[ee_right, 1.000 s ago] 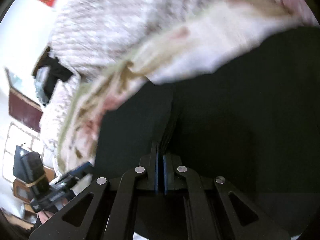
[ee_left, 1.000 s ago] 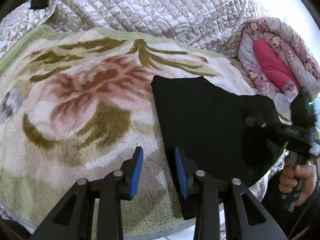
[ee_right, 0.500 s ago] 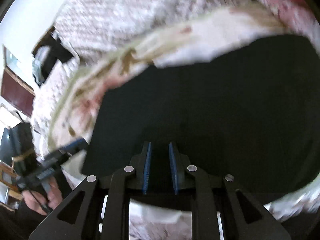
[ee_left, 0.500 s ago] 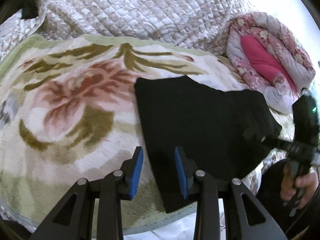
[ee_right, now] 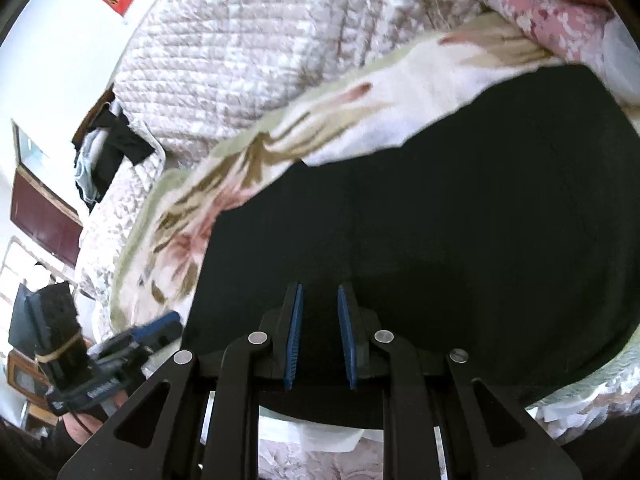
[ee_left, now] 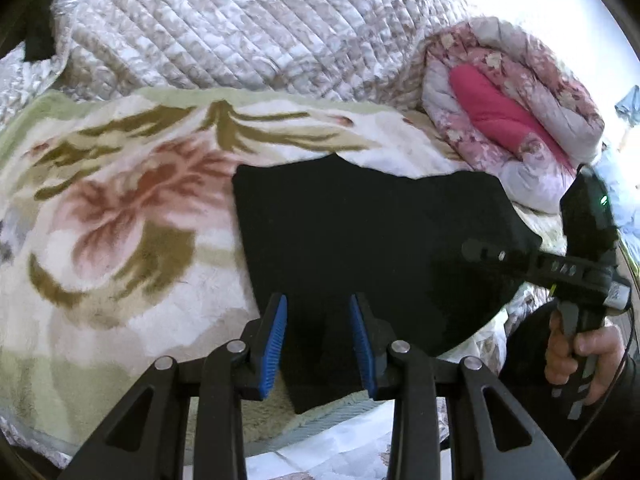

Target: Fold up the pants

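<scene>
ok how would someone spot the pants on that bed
Start at the big quilted bedspread, then come down to the fleece blanket with pink and olive flowers spread over it. The pants lie flat on the blanket's right part, below the rolled pink floral quilt. They are the only plain black, unpatterned cloth among all the prints.

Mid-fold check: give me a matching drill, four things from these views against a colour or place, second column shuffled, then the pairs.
Things:
1. pants
2. blanket
3. rolled quilt
4. gripper pads

Descriptions:
A. blue
B. floral plush, lying under the pants
C. black, lying flat
D. pink inside, beyond the pants' far right corner in the left wrist view

Pairs: 1-C, 2-B, 3-D, 4-A
</scene>
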`<act>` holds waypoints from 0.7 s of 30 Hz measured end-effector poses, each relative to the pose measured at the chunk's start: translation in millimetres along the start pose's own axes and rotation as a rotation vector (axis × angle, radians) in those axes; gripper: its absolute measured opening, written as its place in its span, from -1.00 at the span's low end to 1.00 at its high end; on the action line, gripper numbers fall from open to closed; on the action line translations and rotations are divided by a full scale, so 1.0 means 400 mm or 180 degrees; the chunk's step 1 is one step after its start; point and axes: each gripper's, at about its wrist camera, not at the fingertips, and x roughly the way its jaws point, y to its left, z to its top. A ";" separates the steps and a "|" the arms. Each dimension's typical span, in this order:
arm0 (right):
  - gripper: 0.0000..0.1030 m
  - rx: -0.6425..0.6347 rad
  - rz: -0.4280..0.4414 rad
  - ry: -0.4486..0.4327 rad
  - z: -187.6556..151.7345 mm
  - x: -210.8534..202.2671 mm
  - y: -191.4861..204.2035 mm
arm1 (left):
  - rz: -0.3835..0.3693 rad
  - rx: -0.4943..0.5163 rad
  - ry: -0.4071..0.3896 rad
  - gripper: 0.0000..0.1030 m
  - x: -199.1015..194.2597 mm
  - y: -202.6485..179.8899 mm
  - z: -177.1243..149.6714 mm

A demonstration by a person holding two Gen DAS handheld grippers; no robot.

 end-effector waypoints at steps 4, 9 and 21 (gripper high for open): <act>-0.67 -0.0046 -0.0304 0.0339 -0.019 0.034 -0.015 | 0.0027 0.0038 0.0203 -0.32 0.049 0.000 -0.032; -0.67 0.0065 -0.0416 0.0183 -0.024 -0.027 -0.038 | 0.0033 0.0055 0.0198 -0.32 0.035 -0.001 -0.031; 0.26 0.1027 -0.0866 -0.0620 0.036 -0.259 -0.231 | 0.0086 0.0034 0.0194 -0.32 0.027 -0.001 -0.009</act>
